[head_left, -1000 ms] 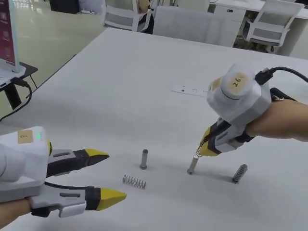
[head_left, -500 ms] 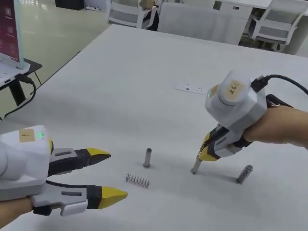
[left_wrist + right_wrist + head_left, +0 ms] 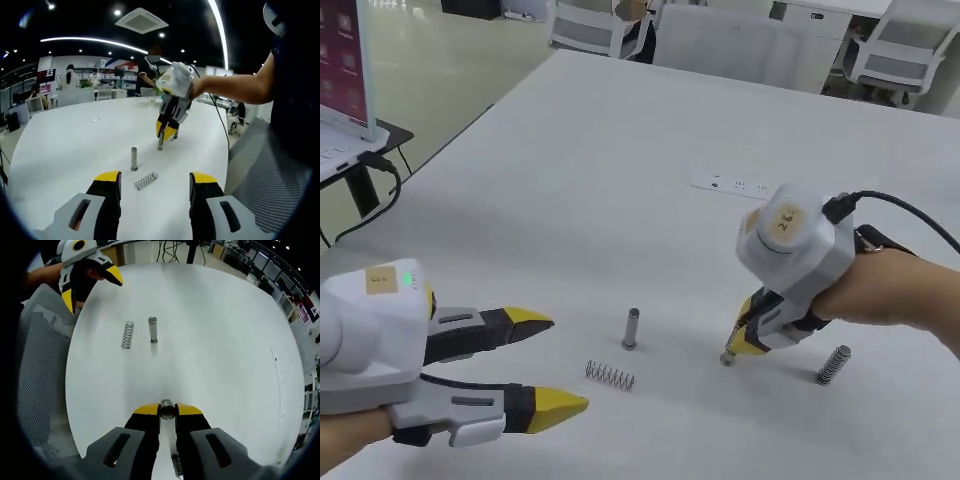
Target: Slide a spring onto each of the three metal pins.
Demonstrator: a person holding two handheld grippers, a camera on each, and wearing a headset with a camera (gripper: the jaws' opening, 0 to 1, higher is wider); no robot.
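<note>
Head view is giving us the white table point(image 3: 570, 180), with the left gripper point(image 3: 563, 362) hovering low at the near left. Its yellow-tipped jaws are standing wide apart and gripping nothing. Just ahead of those tips the loose spring point(image 3: 609, 376) is lying flat on the table. Just beyond it the bare pin point(image 3: 631, 328) is standing upright, near the spring but not touching it.

Further right, the right gripper point(image 3: 745, 345) is pointing steeply down, its tips sitting close to the tabletop around the middle pin point(image 3: 727, 356). In the right gripper view we are seeing those jaws drawn together on the held spring point(image 3: 167, 409), whose round end is sitting between the yellow tips. In the left gripper view we are making out ribbed coils running down from those tips to the table.

Beside that gripper, on its right in the head view, the standing spring point(image 3: 833, 364) is leaning on the table. We cannot tell whether a pin is inside it. A white power strip point(image 3: 730, 185) is lying further back.
</note>
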